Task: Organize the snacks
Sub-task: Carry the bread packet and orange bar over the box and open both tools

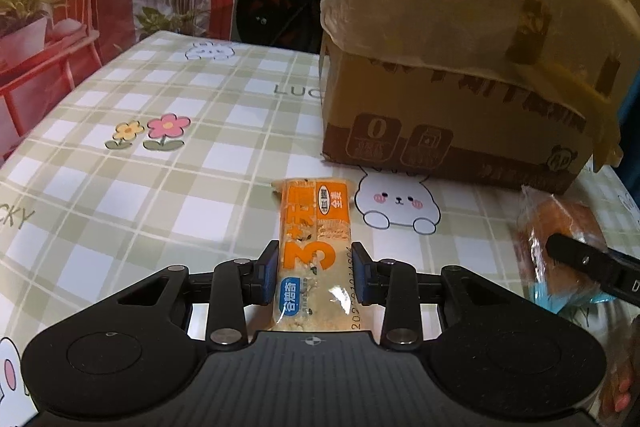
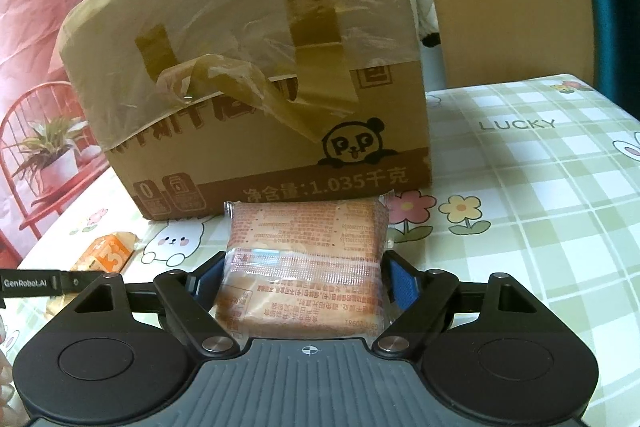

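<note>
a: left wrist view: the left gripper (image 1: 314,273) has its fingers clenched on the orange snack bar (image 1: 316,247), pointing to 12 o'clock on the checked worktop (image 1: 140,187).
b: right wrist view: the right gripper (image 2: 307,277) grips the wrapped cake (image 2: 306,259); the cardboard box (image 2: 256,99) sits at 12 o'clock.

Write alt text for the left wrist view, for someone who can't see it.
The left tongs grip an orange snack bar lengthwise above a checked tablecloth. A taped cardboard box stands behind, right.
</note>
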